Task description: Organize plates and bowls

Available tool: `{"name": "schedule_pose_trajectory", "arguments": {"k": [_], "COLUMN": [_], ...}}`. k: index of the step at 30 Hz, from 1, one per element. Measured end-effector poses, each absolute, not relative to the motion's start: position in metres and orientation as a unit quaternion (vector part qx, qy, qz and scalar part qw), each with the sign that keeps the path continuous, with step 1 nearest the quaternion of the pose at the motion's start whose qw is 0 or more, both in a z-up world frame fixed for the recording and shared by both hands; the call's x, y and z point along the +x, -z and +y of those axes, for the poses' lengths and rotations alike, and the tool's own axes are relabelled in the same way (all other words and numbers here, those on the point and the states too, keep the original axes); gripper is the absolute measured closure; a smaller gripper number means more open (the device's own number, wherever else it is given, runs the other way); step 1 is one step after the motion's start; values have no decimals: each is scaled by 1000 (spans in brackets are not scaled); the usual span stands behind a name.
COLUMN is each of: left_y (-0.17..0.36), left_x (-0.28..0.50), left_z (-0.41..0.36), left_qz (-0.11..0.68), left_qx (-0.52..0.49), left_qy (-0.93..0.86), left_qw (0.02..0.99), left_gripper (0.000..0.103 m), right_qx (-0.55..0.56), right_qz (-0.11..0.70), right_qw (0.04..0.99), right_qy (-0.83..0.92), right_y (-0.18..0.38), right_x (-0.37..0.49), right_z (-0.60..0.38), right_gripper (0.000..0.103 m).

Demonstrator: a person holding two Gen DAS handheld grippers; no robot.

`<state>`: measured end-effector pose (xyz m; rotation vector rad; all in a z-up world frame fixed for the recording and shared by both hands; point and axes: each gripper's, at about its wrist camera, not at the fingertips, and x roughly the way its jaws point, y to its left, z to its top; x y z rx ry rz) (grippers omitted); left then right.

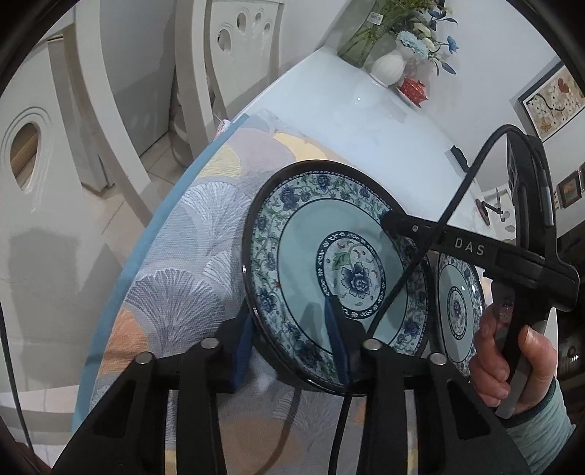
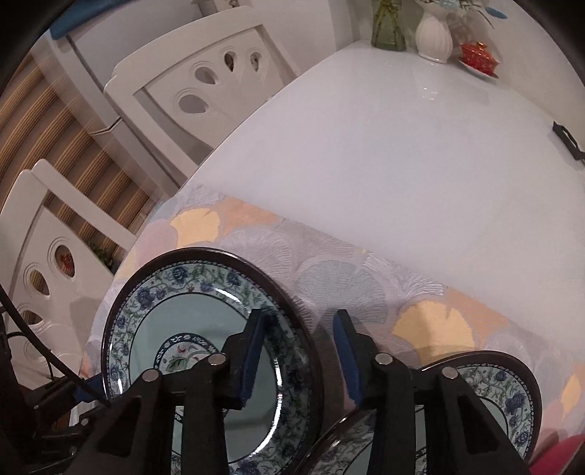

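A blue-and-white floral plate with a dark rim (image 1: 329,263) is tilted up off the patterned cloth (image 1: 190,234). My left gripper (image 1: 292,339) straddles its near rim, one blue pad under it and one on its face, jaws wide. A second matching plate (image 1: 457,303) lies to its right. My right gripper (image 1: 387,219) reaches over the first plate's far rim. In the right wrist view the right gripper (image 2: 301,350) is open, its left finger (image 2: 252,350) over the first plate (image 2: 190,329); the second plate (image 2: 497,394) lies lower right.
The white table (image 2: 402,164) stretches beyond the cloth. A white vase (image 2: 435,36), a glass vase (image 2: 387,29) and a red dish (image 2: 477,58) stand at its far end. White chairs (image 2: 204,91) line the left side. A black item (image 2: 566,140) lies at the right edge.
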<state>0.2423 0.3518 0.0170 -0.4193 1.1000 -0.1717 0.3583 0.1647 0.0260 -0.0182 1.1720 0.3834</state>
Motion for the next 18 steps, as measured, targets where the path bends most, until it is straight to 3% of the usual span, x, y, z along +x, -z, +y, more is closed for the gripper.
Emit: {"name": "schedule_pose_trajectory", "arguments": {"k": [3,18], "left_y": [-16,-56], "left_x": [241,199], "left_z": [358,372], "left_qz": [519,495], "left_qx": [-207,-242], "left_qy": [81,79], "left_qw": [825,831], "left_gripper": [80,80], "right_qx": [-30,-29], "right_qz": [547,521], "right_qw": [815,831], "right_qy": [-190,-194], "right_y": [-27,-81], "right_x": [355,307], "right_z": [172,177], "right_gripper": [69,69]}}
